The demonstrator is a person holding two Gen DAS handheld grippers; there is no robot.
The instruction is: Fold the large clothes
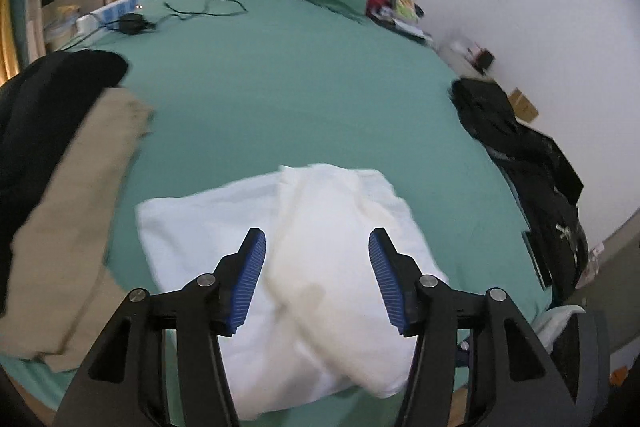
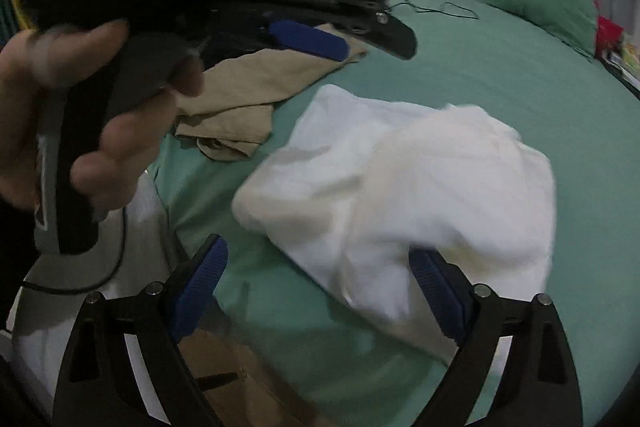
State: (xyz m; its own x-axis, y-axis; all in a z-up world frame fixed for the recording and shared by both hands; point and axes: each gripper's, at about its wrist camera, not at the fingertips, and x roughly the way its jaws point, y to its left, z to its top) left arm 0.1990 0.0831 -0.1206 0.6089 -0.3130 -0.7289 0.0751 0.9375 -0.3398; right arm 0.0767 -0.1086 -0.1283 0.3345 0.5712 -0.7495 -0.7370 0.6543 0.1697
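Left tongs (image 1: pixel 317 245) hang spread and empty over the folded white garment (image 1: pixel 280 267) on the green bed (image 1: pixel 300 87). Right tongs (image 2: pixel 318 259) gape too, gripping nothing, garment just ahead; fold looks done, so next comes the beige clothing (image 2: pixel 248 87).

Both grippers (image 1: pixel 317 242) (image 2: pixel 320 267) seemingly gaping, empty

No text, label, brand, number or sign can be read anywhere.
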